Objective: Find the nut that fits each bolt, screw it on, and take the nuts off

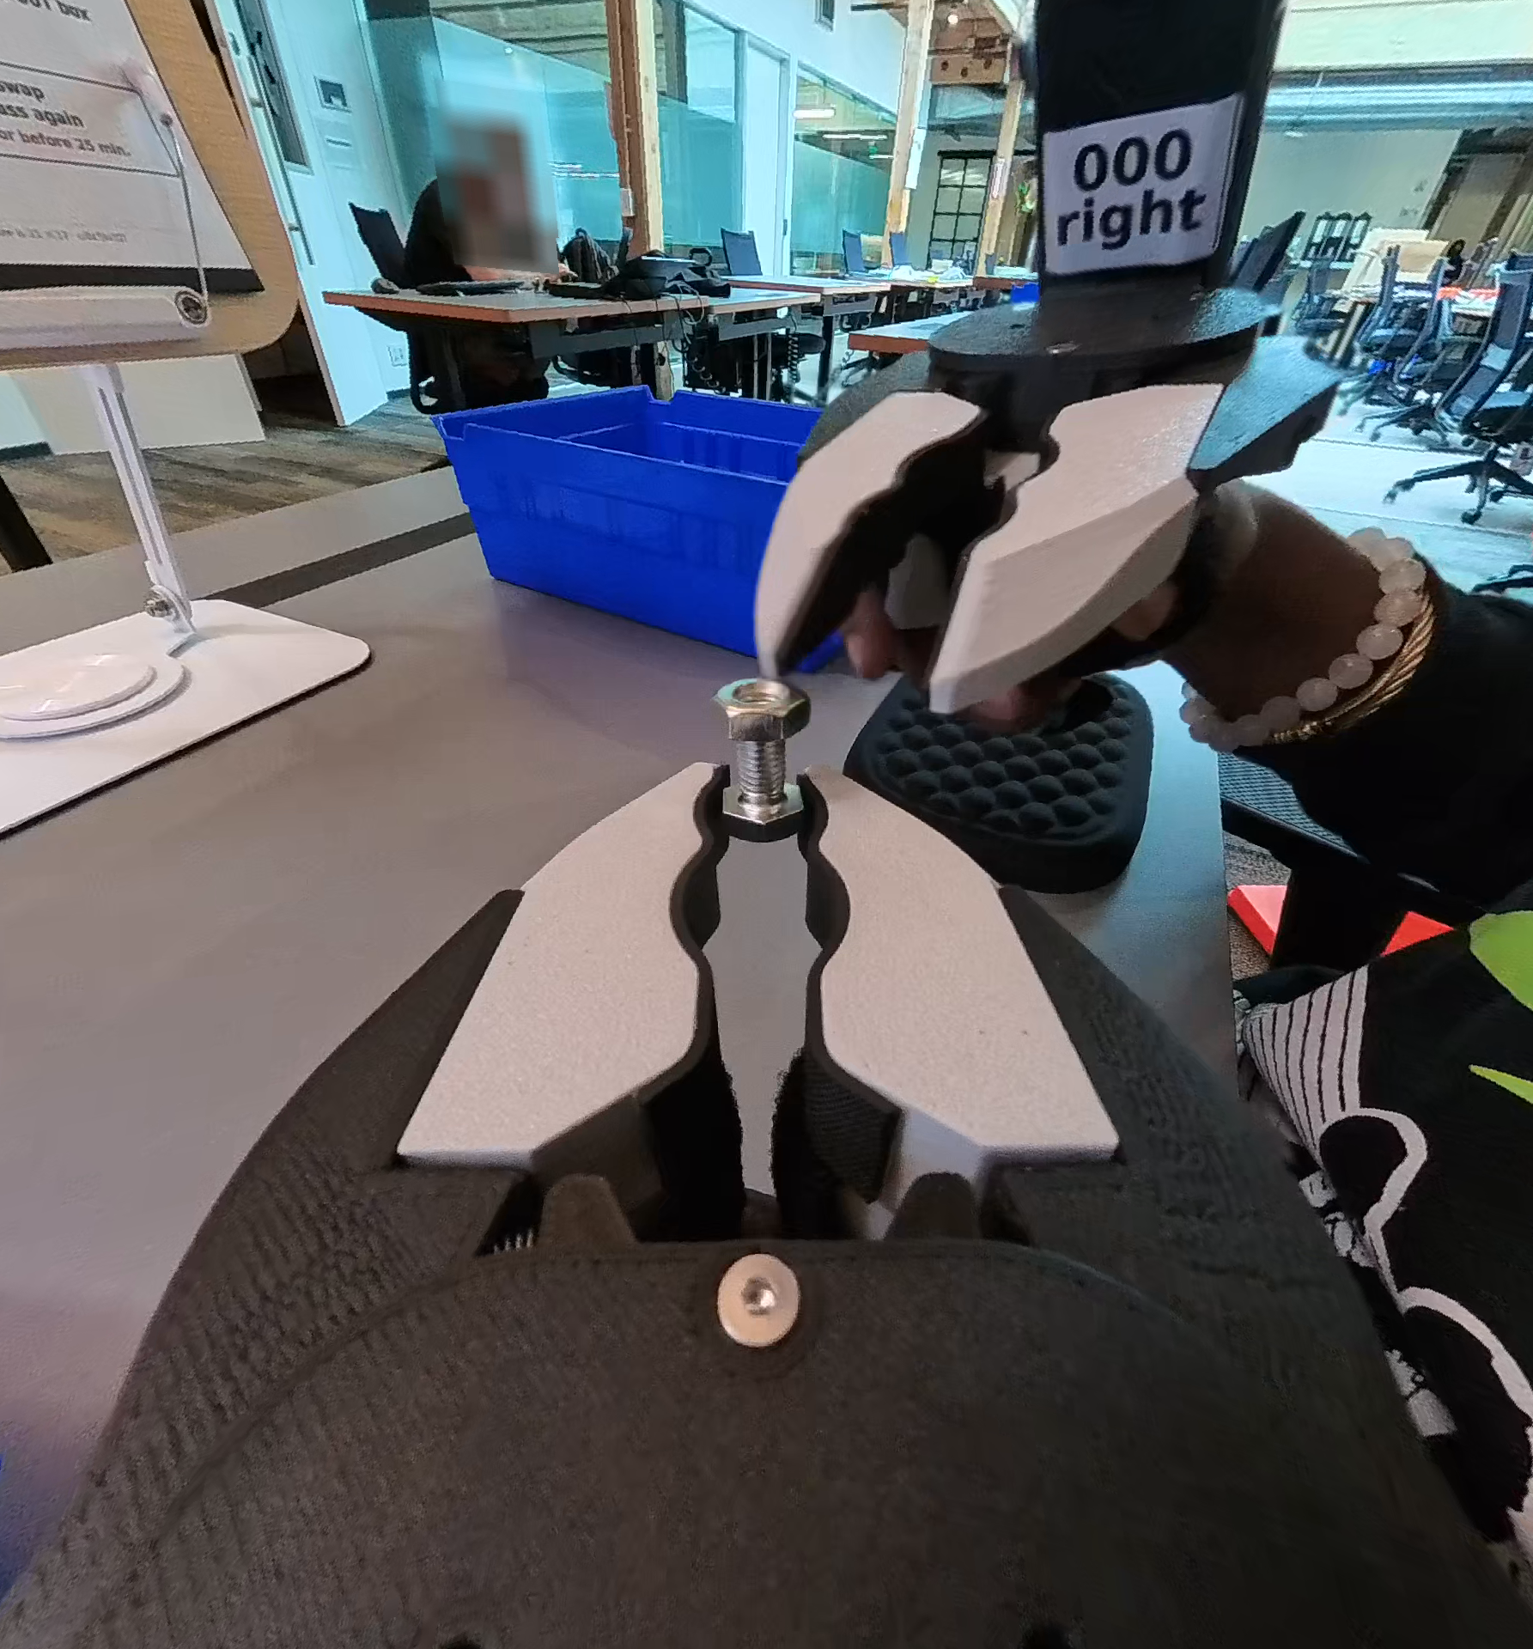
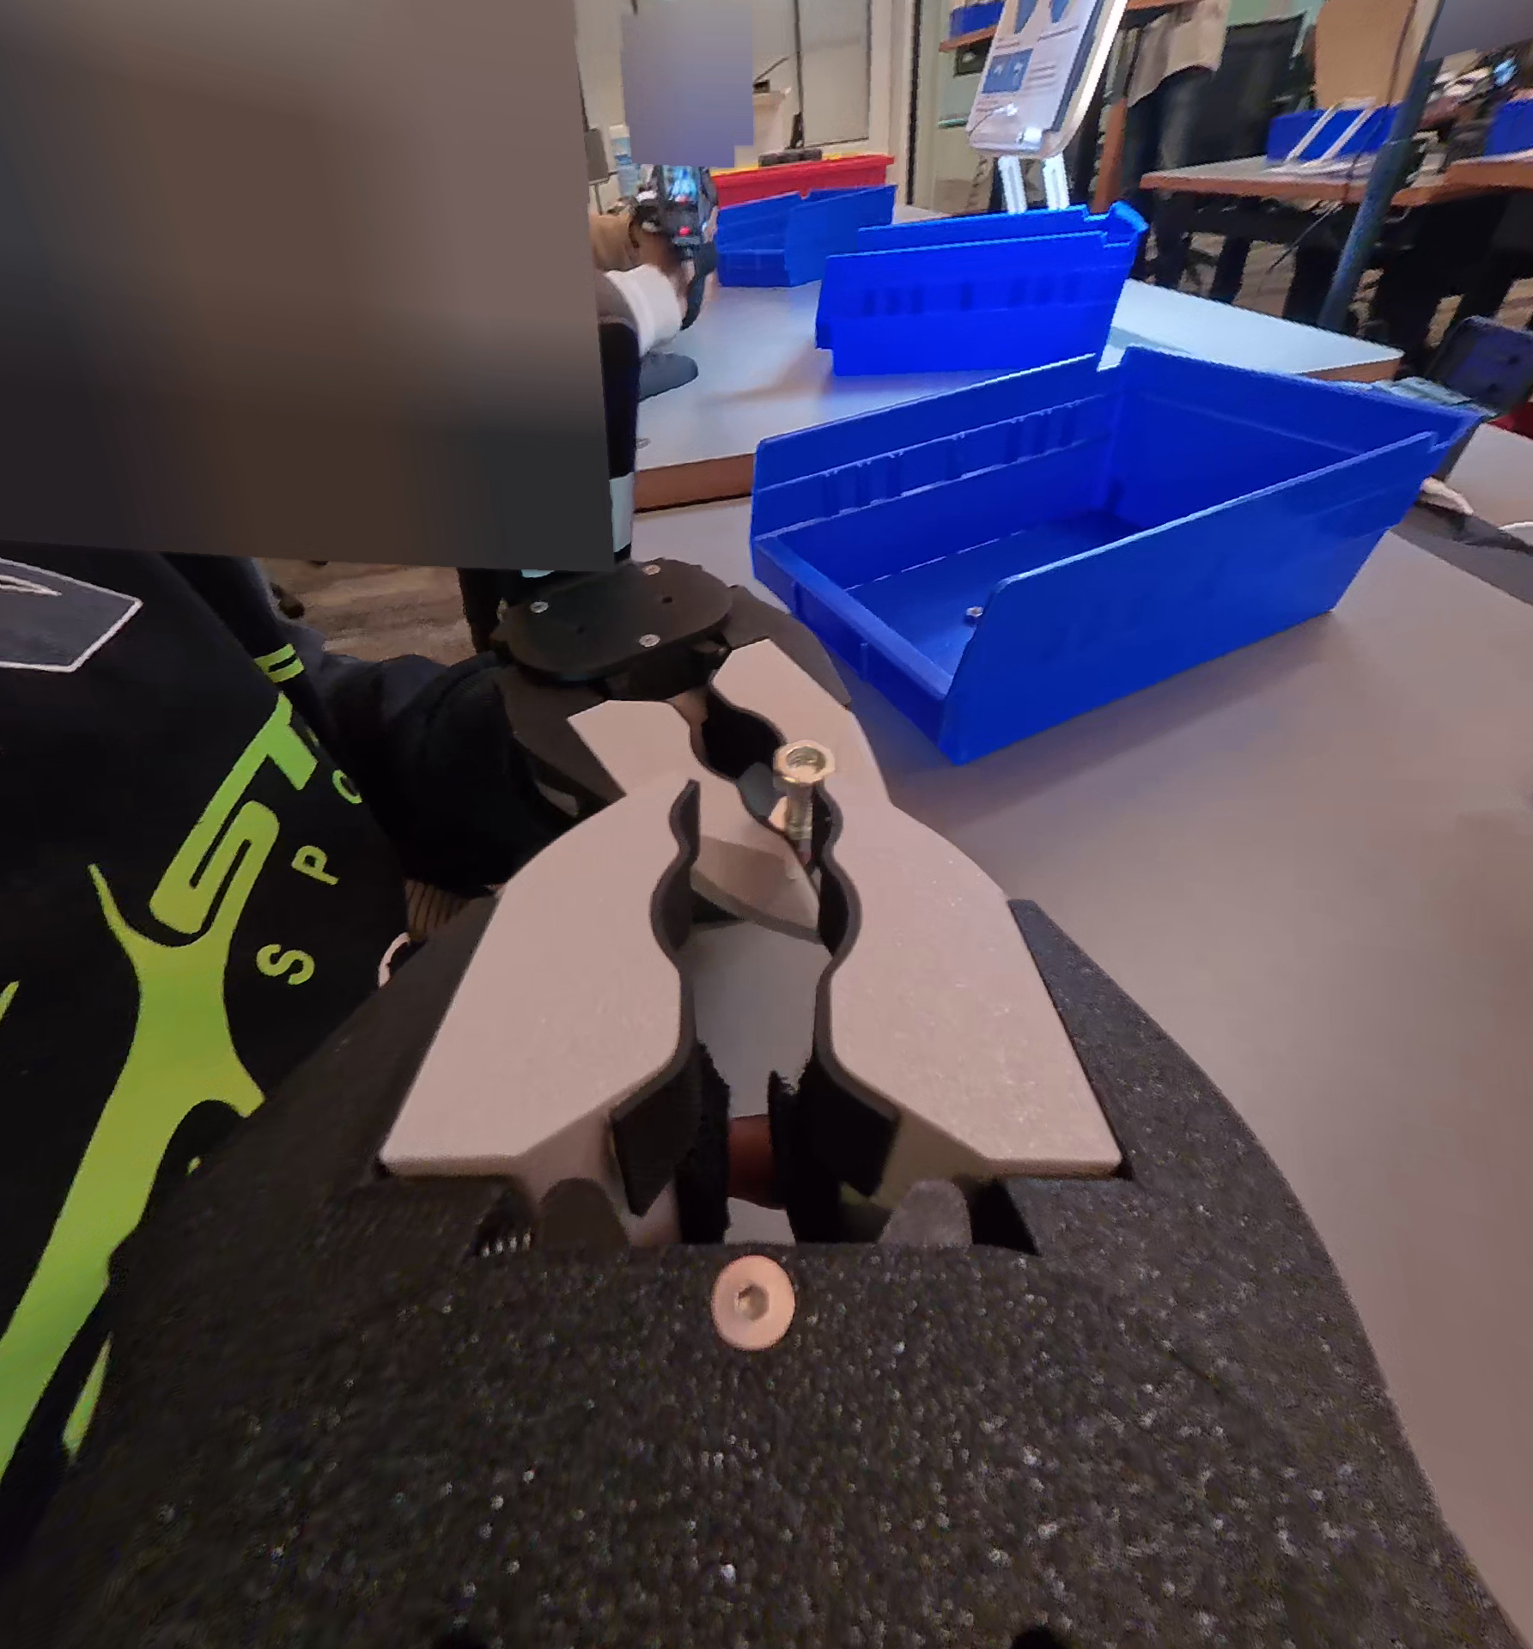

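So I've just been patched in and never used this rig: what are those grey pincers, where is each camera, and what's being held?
They are two hand-held grippers, each carrying a camera that looks along its own fingers. In the left wrist view, the left gripper is shut on the head of a bolt standing upright, with a hex nut at the top of its thread. The right gripper hangs open just beside the nut, gripping nothing. The right wrist view shows the same bolt from the other side. On the grey table sit a blue bin, a black dimpled pad and a white sign stand.
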A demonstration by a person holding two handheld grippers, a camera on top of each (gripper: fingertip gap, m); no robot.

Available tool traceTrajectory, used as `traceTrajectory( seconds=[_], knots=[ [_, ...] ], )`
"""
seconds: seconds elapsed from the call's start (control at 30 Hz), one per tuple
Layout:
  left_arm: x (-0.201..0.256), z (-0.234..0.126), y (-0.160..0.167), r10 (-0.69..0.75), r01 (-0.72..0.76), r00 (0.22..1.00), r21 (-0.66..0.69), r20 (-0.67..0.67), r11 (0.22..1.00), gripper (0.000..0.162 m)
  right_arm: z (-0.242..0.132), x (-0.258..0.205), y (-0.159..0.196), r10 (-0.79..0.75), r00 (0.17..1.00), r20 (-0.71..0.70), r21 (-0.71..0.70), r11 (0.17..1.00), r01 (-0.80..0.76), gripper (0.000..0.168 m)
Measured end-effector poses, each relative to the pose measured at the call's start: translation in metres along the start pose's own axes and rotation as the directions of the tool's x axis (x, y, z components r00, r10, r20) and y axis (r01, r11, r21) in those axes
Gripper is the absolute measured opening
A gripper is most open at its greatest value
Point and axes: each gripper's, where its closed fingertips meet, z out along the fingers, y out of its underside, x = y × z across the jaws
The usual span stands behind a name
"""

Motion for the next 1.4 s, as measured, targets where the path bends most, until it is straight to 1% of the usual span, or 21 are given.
traceTrajectory(
  seconds=[0.13, 0.17, 0.27, 0.43, 0.47, 0.53, 0.63, 0.7, 0.73, 0.83, 0.97, 1.07, 1.17, 1.2, 1.27, 1.3, 1.4],
  knots=[
    [-0.002, 0.001, 0.0, 0.002, -0.002, 1.0, 0.002, -0.006, 1.0, 0.015, 0.007, 0.005, -0.001, 0.005, 1.0, -0.009, 0.029, 1.0, -0.004, 0.043],
    [-0.002, 0.002, 0.001, 0.003, -0.003, 1.0, 0.001, -0.007, 1.0, 0.015, 0.009, 0.004, -0.001, 0.005, 1.0, -0.001, 0.033, 0.999, -0.005, 0.044],
    [-0.003, 0.003, 0.001, 0.001, -0.001, 1.0, 0.0, -0.009, 1.0, 0.015, 0.012, 0.0, -0.001, 0.004, 1.0, 0.02, 0.034, 0.999, -0.004, 0.045],
    [-0.006, 0.002, 0.001, -0.013, 0.014, 1.0, 0.01, -0.01, 1.0, 0.015, 0.007, -0.003, 0.0, 0.007, 1.0, 0.02, 0.04, 0.999, -0.007, 0.038],
    [-0.007, 0.002, 0.001, -0.015, 0.015, 1.0, 0.011, -0.009, 1.0, 0.015, 0.005, -0.004, 0.0, 0.01, 1.0, 0.02, 0.042, 0.999, -0.011, 0.036],
    [-0.008, 0.003, 0.001, -0.018, 0.018, 1.0, 0.014, -0.007, 1.0, 0.015, 0.001, -0.009, 0.0, 0.021, 0.999, 0.042, 0.052, 0.998, -0.023, 0.027],
    [-0.009, 0.003, 0.001, -0.018, 0.018, 1.0, 0.014, -0.007, 1.0, 0.015, -0.004, -0.011, 0.0, 0.029, 0.999, 0.044, 0.071, 0.997, -0.032, 0.023],
    [-0.009, 0.003, 0.001, -0.015, 0.016, 1.0, 0.014, -0.009, 1.0, 0.015, -0.004, -0.006, -0.001, 0.028, 0.999, 0.015, 0.083, 0.996, -0.029, 0.024],
    [-0.009, 0.004, 0.001, -0.013, 0.013, 1.0, 0.014, -0.013, 1.0, 0.015, -0.003, -0.003, -0.001, 0.029, 1.0, 0.0, 0.091, 0.995, -0.029, 0.027],
    [-0.009, 0.004, 0.001, -0.007, 0.007, 1.0, 0.013, -0.017, 1.0, 0.015, 0.005, 0.002, -0.001, 0.026, 1.0, -0.012, 0.111, 0.993, -0.025, 0.044],
    [-0.008, 0.005, 0.001, -0.003, 0.003, 1.0, 0.009, -0.022, 1.0, 0.015, 0.016, -0.001, -0.001, 0.026, 0.999, 0.021, 0.11, 0.994, -0.028, 0.046],
    [-0.009, 0.004, 0.001, -0.007, 0.007, 1.0, 0.011, -0.02, 1.0, 0.015, 0.017, -0.004, 0.0, 0.025, 0.999, 0.036, 0.105, 0.994, -0.029, 0.043],
    [-0.01, 0.004, 0.0, -0.011, 0.011, 1.0, 0.014, -0.015, 1.0, 0.015, 0.01, -0.004, 0.002, 0.031, 0.999, 0.02, 0.104, 0.994, -0.033, 0.04],
    [-0.011, 0.004, 0.0, -0.013, 0.013, 1.0, 0.016, -0.011, 1.0, 0.015, 0.007, -0.005, 0.002, 0.035, 0.999, 0.018, 0.105, 0.994, -0.036, 0.038],
    [-0.011, 0.004, -0.001, -0.019, 0.019, 1.0, 0.018, -0.011, 1.0, 0.015, 0.001, -0.01, 0.002, 0.041, 0.998, 0.04, 0.116, 0.992, -0.045, 0.026],
    [-0.011, 0.003, -0.001, -0.019, 0.019, 1.0, 0.018, -0.011, 1.0, 0.015, -0.001, -0.012, 0.002, 0.044, 0.998, 0.046, 0.125, 0.991, -0.049, 0.023],
    [-0.01, 0.003, -0.001, -0.015, 0.016, 1.0, 0.018, -0.012, 1.0, 0.015, -0.004, -0.006, 0.0, 0.037, 0.999, 0.003, 0.142, 0.989, -0.037, 0.022]
  ],
)
